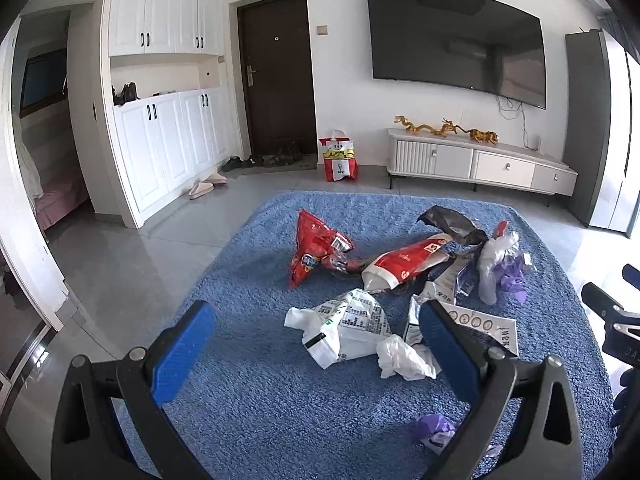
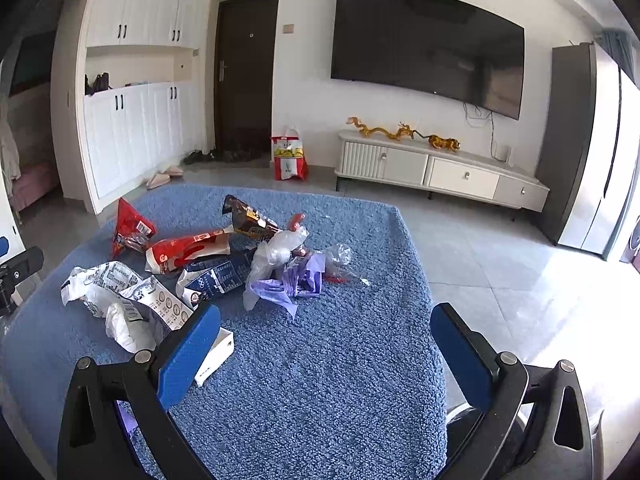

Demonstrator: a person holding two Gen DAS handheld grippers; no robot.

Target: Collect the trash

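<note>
1. The trash lay scattered on a blue shaggy cover [image 1: 256, 400] over the tabletop: a red snack bag [image 1: 316, 252] at the far left, a red-and-white wrapper [image 1: 404, 266] just beside it, and a dark brown wrapper [image 2: 250, 218] behind them.
2. Nearer the cameras sat a crumpled white printed bag [image 1: 344, 328], a crumpled white tissue [image 1: 404, 358], a dark blue carton [image 2: 216, 280], and a knot of clear plastic [image 2: 276, 252] touching purple plastic scraps [image 2: 288, 286].
3. A small white box [image 2: 216, 354] rested just beside the right claw's left finger, apart from the pile.
4. The left claw [image 1: 316, 354] hovered low over the near trash, fingers spread wide, nothing between them; its right finger stood in front of a white printed wrapper [image 1: 480, 324].
5. The right claw [image 2: 326, 350] hung above bare cover to the right of the pile, likewise spread wide and holding nothing.
6. Both pointed forward, angled slightly down.
7. Beyond stood a wall-mounted television [image 1: 456, 40], a white TV cabinet [image 1: 480, 160], a red-and-white shopping bag [image 1: 338, 158] on the floor, and a dark door [image 1: 276, 76].
</note>
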